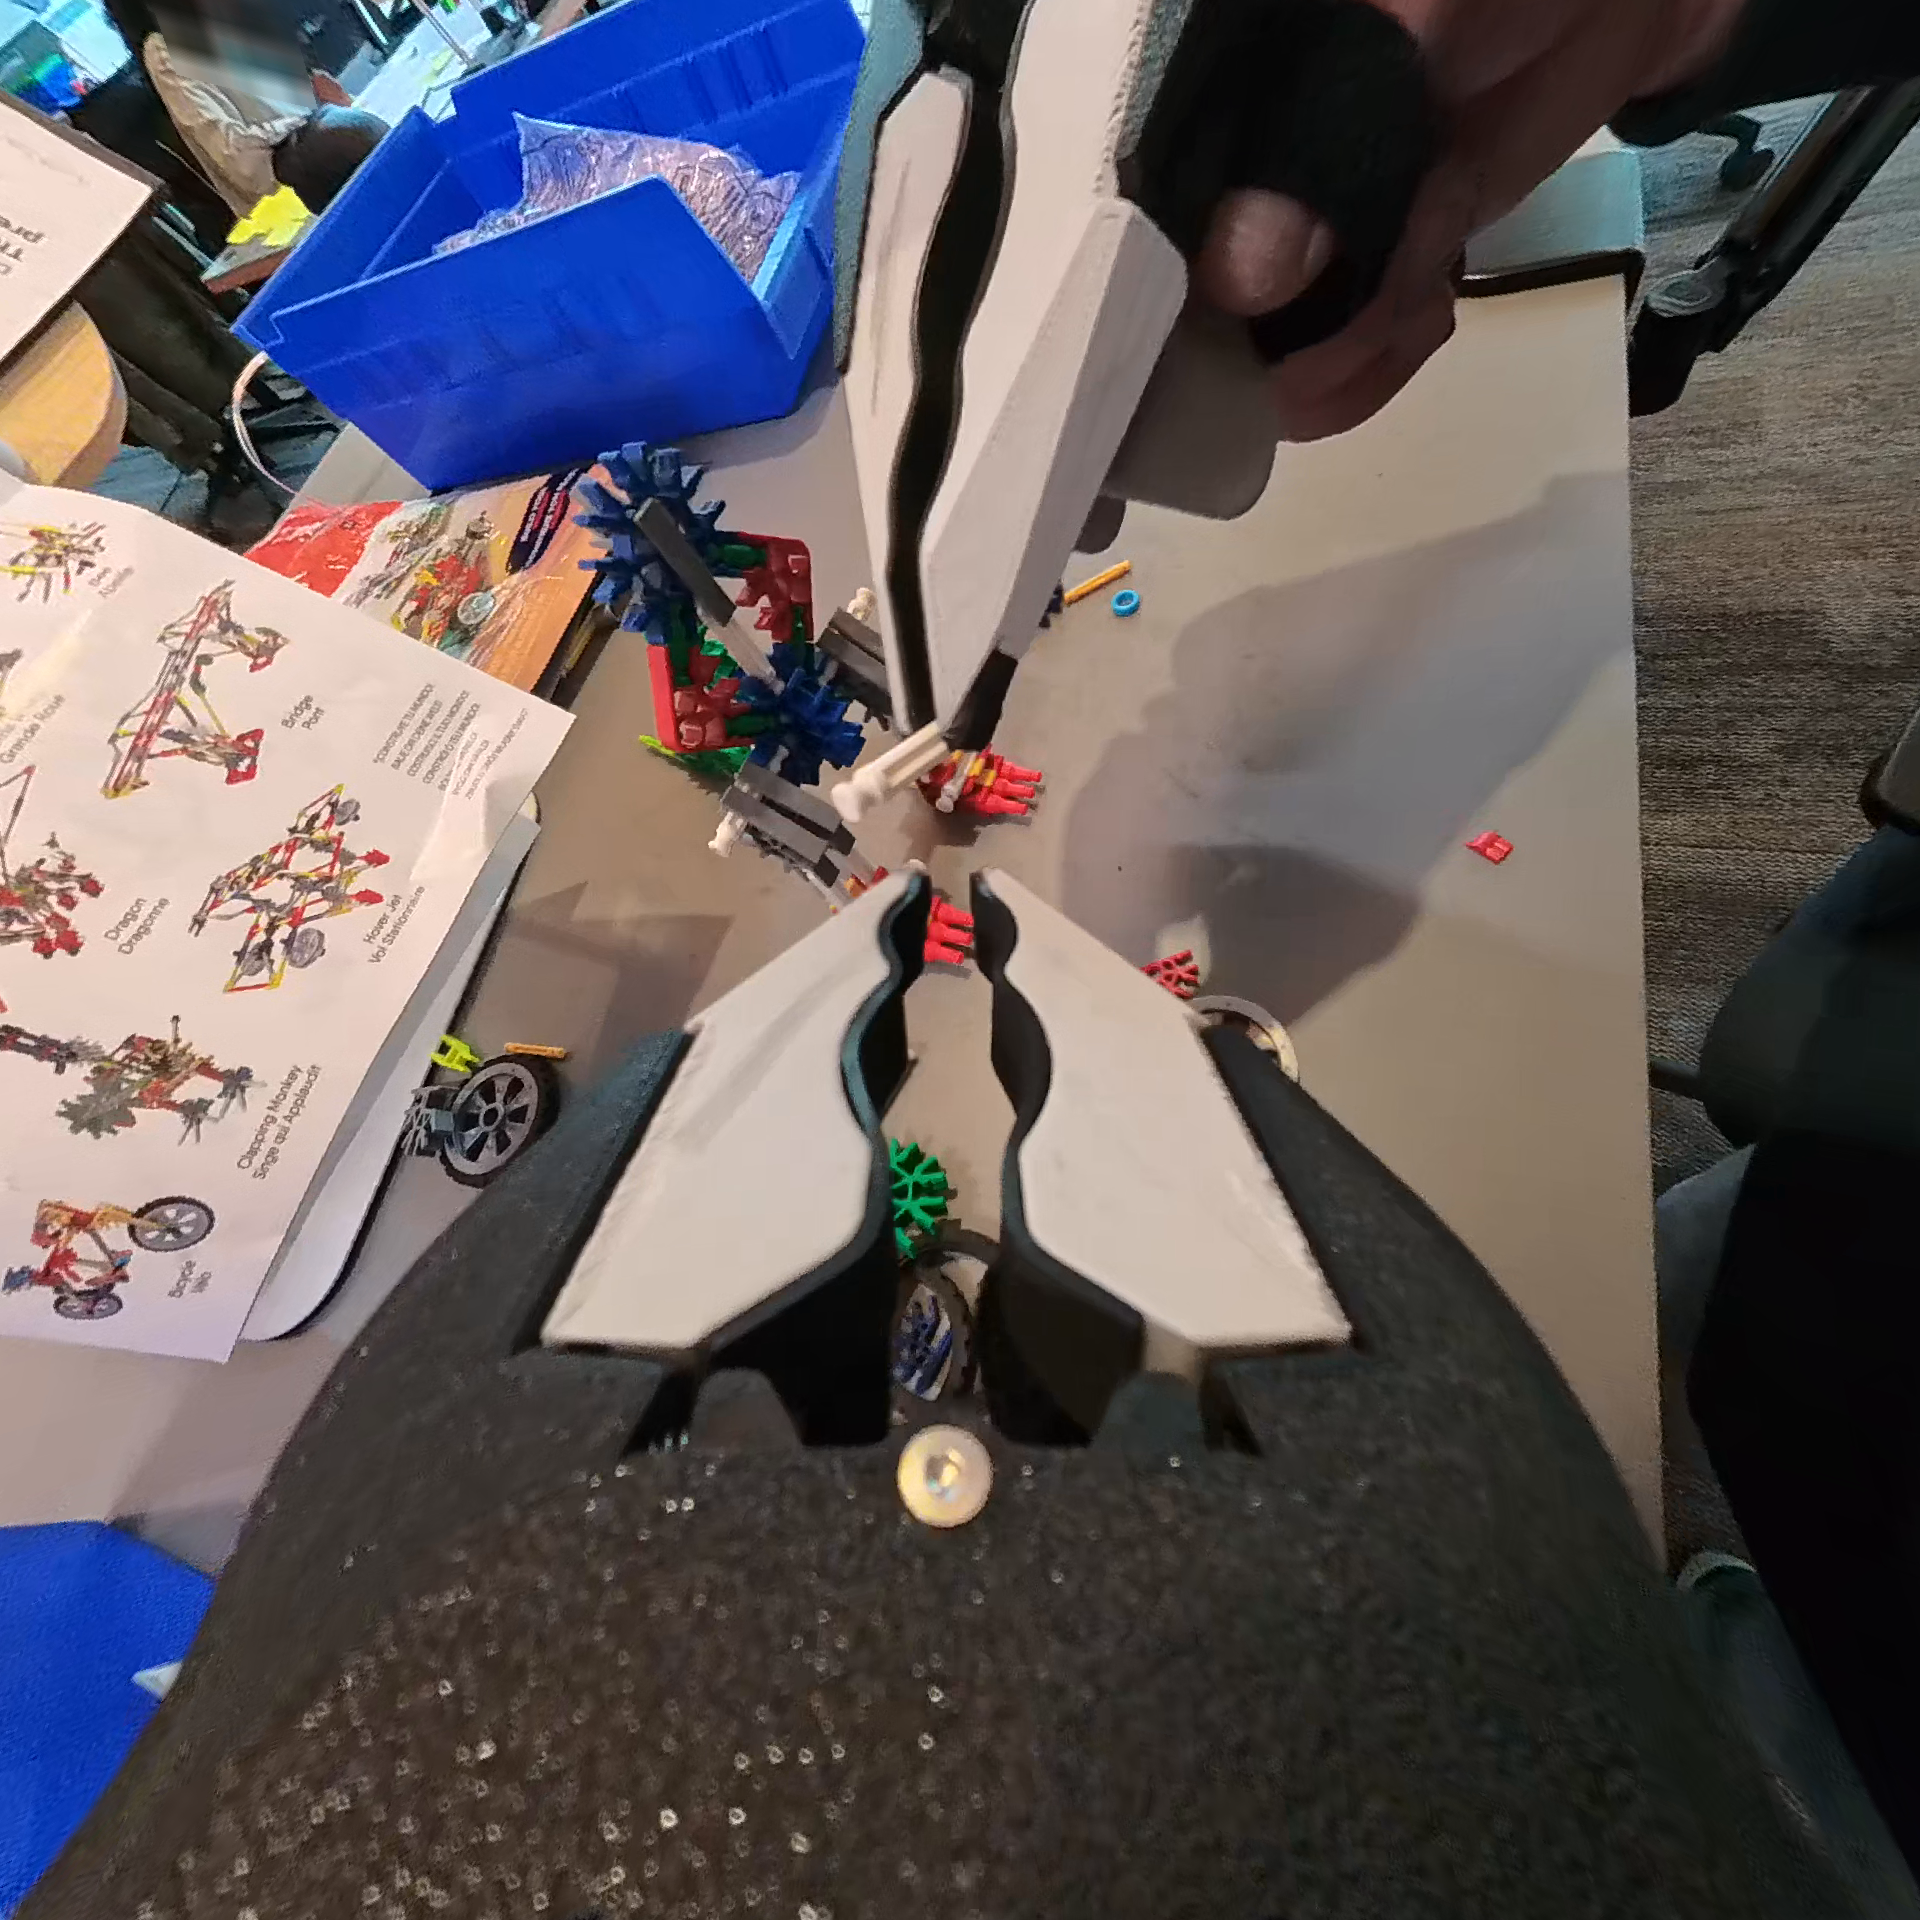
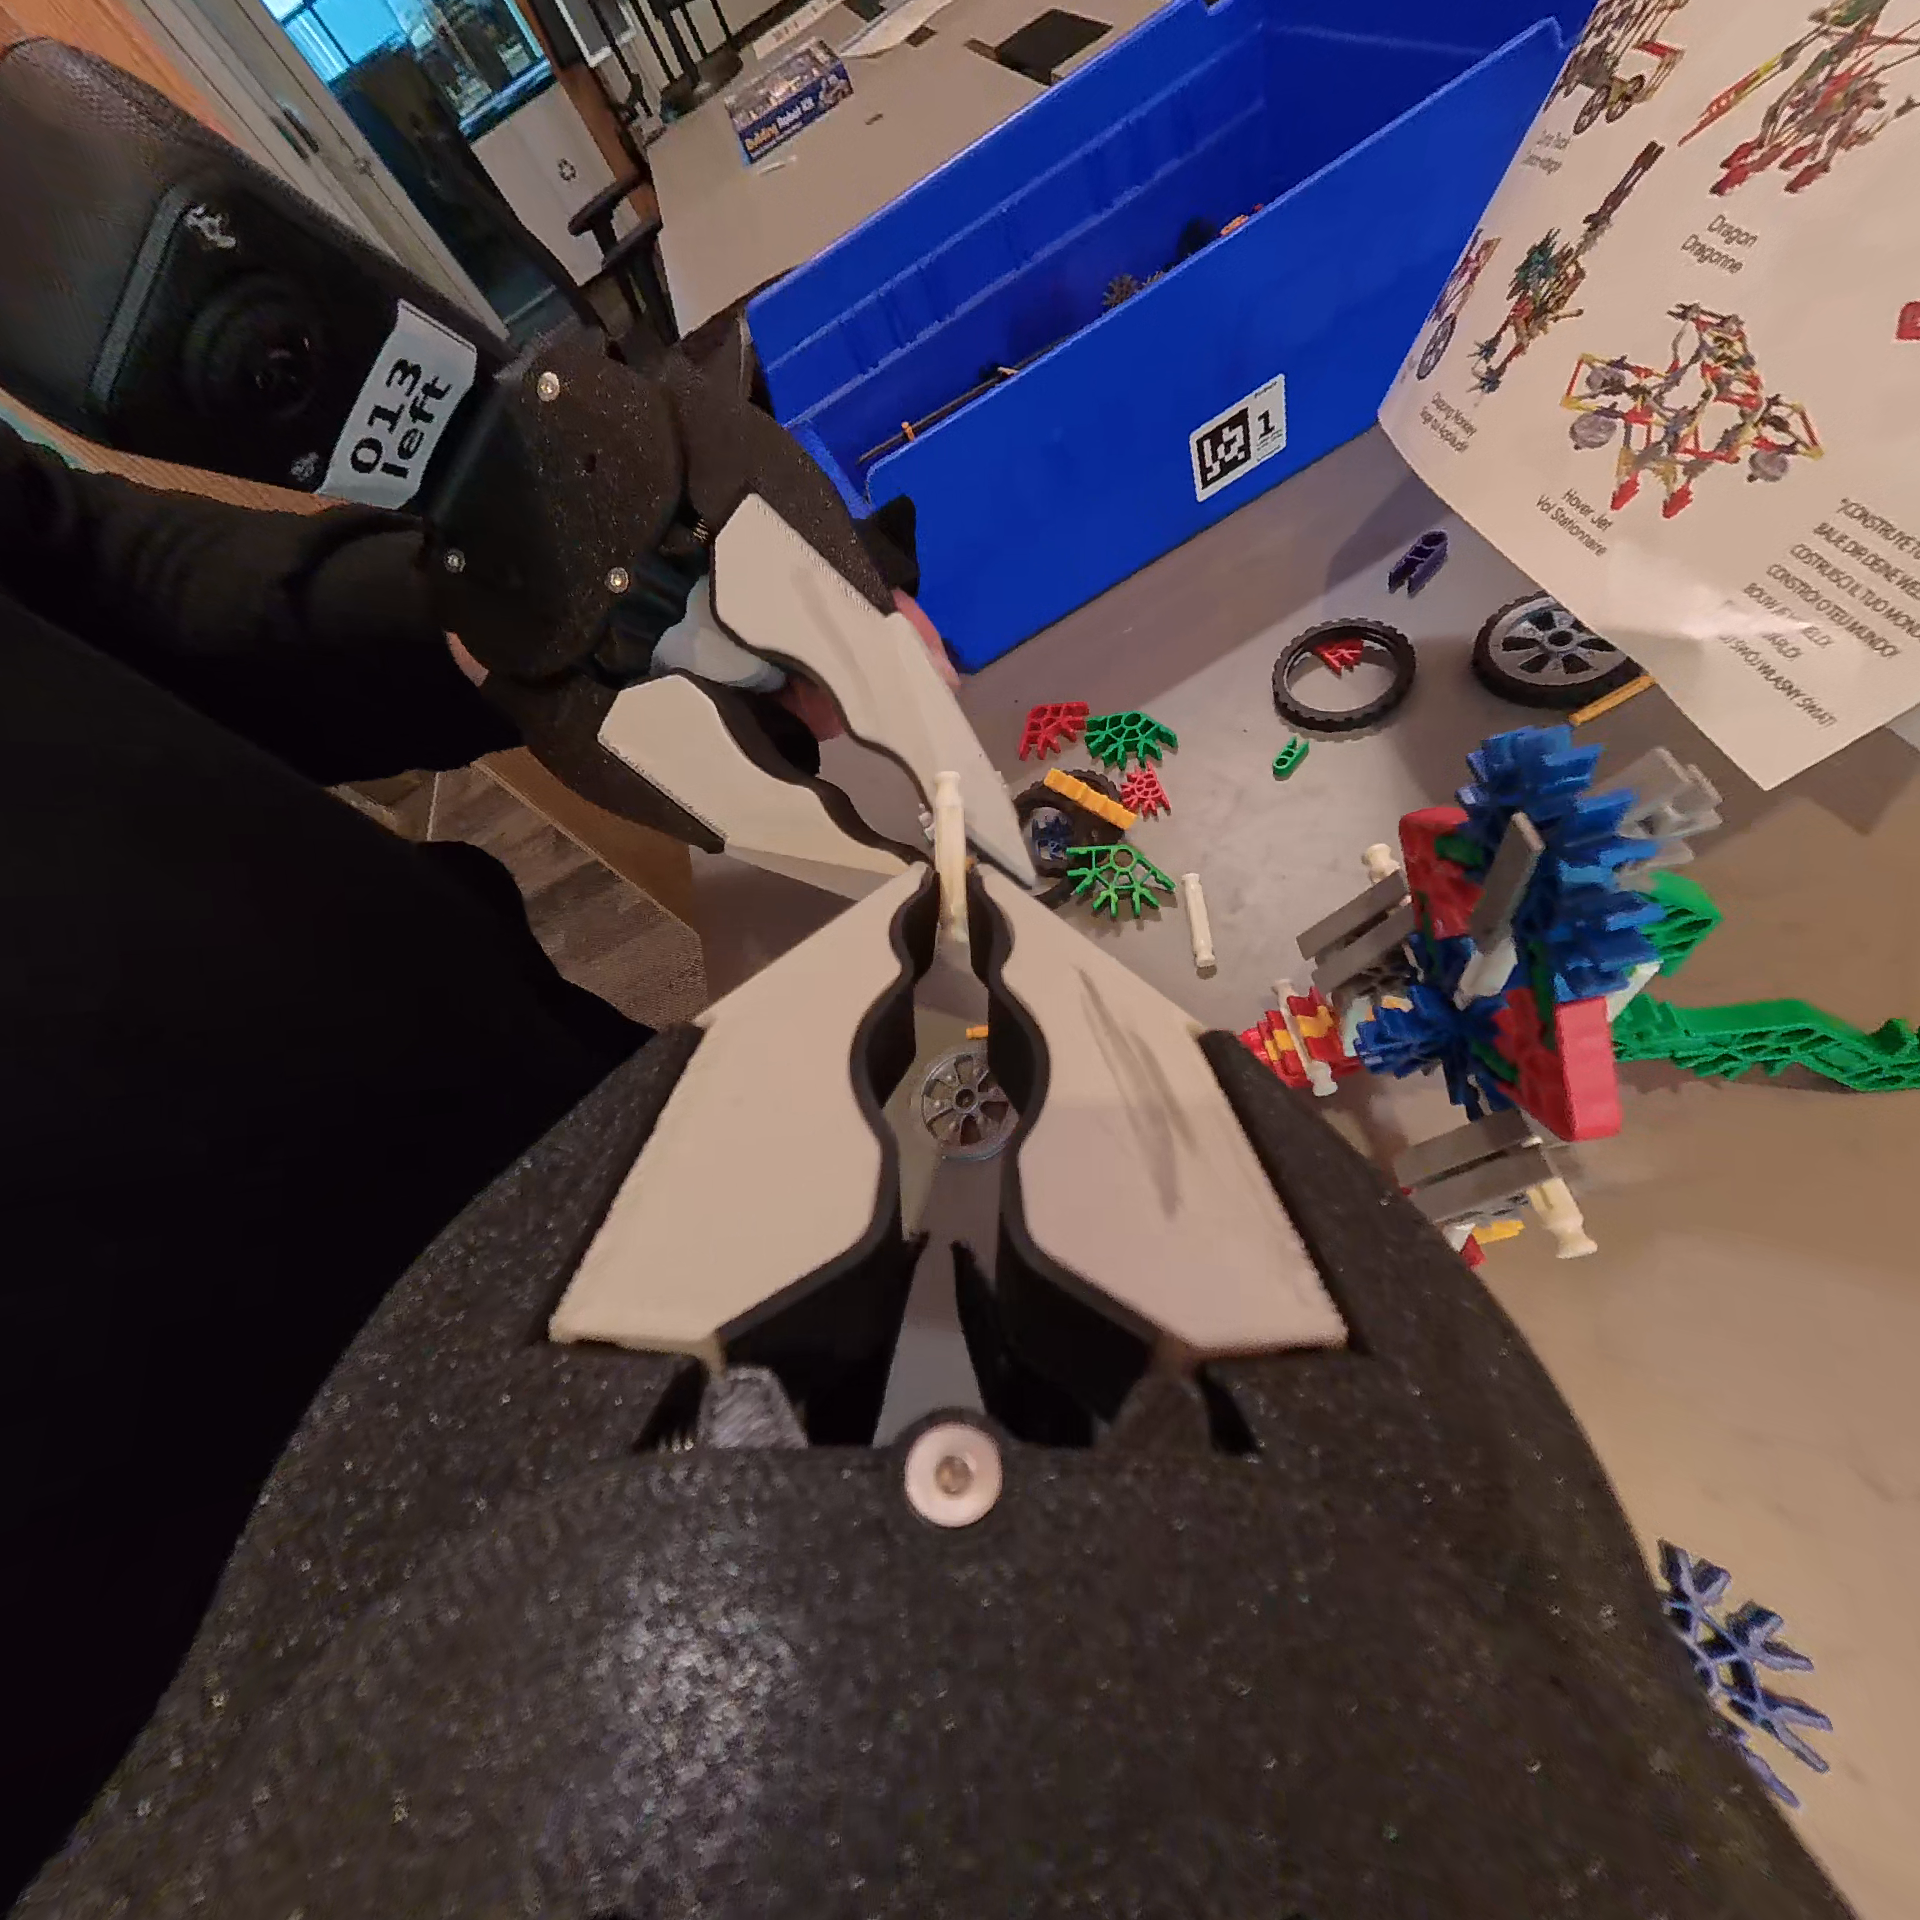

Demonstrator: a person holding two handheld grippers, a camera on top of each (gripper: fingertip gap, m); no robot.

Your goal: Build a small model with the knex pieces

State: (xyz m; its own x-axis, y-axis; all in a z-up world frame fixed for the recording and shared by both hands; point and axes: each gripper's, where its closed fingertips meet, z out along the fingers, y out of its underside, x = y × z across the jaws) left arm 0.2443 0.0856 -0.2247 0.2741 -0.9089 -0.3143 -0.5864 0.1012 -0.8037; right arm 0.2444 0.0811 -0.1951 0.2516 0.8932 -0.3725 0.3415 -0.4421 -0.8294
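My right gripper (image 2: 948, 902) is shut on a short white rod (image 2: 948, 831) that sticks out past its tips. In the left wrist view it comes down from the top (image 1: 961, 727), held by a gloved hand, with the rod (image 1: 888, 774) pointing left just above the table. My left gripper (image 1: 951, 899) is open only by a narrow gap and holds nothing. Its tips (image 2: 968, 868) are right beside the rod. A built model (image 1: 727, 644) of blue, red, green and grey toy pieces stands just left of the rod and shows in the right wrist view (image 2: 1507, 966).
A blue bin (image 1: 540, 343) stands at the back. A printed sheet with pictures (image 1: 208, 831) lies on the left. Loose connectors (image 2: 1127, 738), a spare white rod (image 2: 1198, 920) and wheels (image 2: 1340, 675) lie scattered. The table edge (image 1: 1636, 727) and a dark chair are on the right. The grippers are tip to tip, or close to it.
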